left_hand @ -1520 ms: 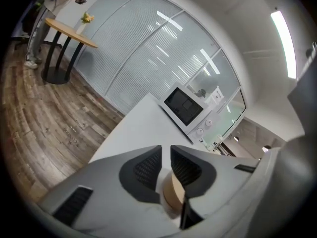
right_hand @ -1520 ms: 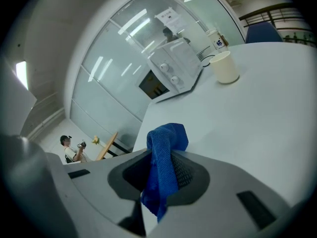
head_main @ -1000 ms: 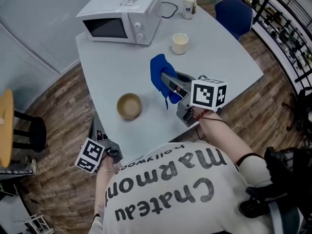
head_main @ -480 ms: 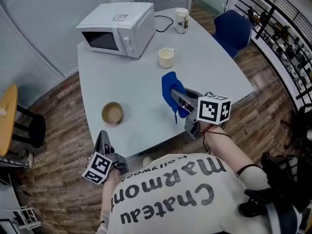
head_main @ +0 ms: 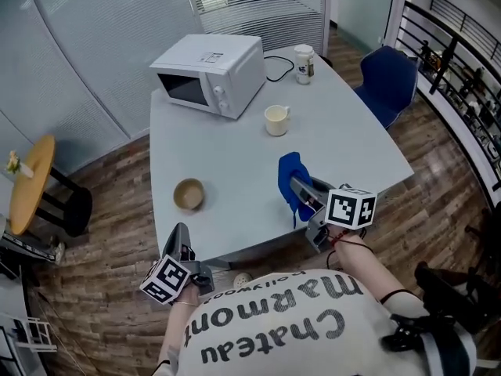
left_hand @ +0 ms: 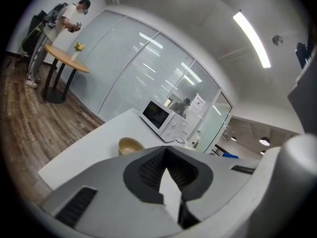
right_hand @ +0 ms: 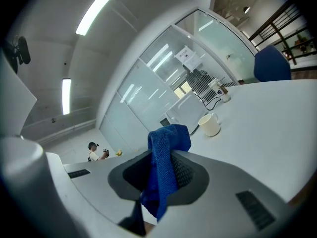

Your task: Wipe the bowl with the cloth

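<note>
My right gripper [right_hand: 168, 156] has its jaws clamped on the blue cloth [right_hand: 167, 133], which bunches above them and hangs down below. My left gripper [left_hand: 165, 151] has its jaws drawn together at the tips, with nothing between them. The tan bowl [head_main: 189, 194] stands on the grey table [head_main: 235, 151] near its left edge, ahead of my left gripper and apart from both. Farther off are a cream mug [head_main: 275, 120] and a white microwave [head_main: 211, 73].
</note>
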A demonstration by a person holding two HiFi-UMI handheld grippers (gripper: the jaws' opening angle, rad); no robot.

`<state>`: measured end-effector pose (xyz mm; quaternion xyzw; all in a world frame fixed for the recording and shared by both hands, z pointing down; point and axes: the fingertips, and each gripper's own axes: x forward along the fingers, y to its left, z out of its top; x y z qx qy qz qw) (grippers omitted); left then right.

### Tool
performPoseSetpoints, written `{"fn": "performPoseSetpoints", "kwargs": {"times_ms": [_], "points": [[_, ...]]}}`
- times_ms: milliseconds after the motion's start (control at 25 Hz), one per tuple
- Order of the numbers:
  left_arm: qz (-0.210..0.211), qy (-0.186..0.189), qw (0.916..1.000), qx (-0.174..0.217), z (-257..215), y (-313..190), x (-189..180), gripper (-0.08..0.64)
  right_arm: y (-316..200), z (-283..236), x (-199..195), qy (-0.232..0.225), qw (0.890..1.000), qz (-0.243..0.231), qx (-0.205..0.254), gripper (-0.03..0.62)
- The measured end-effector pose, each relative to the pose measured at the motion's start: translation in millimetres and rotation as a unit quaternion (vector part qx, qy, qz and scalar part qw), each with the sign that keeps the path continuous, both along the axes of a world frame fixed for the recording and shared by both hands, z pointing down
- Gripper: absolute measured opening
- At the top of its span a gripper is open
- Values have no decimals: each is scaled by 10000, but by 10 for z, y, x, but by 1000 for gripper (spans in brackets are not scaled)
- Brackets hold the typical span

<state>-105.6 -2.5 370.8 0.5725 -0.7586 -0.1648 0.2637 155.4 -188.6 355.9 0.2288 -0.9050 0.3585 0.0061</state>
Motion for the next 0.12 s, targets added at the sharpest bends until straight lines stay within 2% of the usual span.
{"fn": "performPoseSetpoints", "kwargs": {"times_ms": [120], "points": [[-37, -24, 10000, 14, 22, 17, 126, 14, 7, 53, 69, -1, 10000, -96, 12, 69]]}}
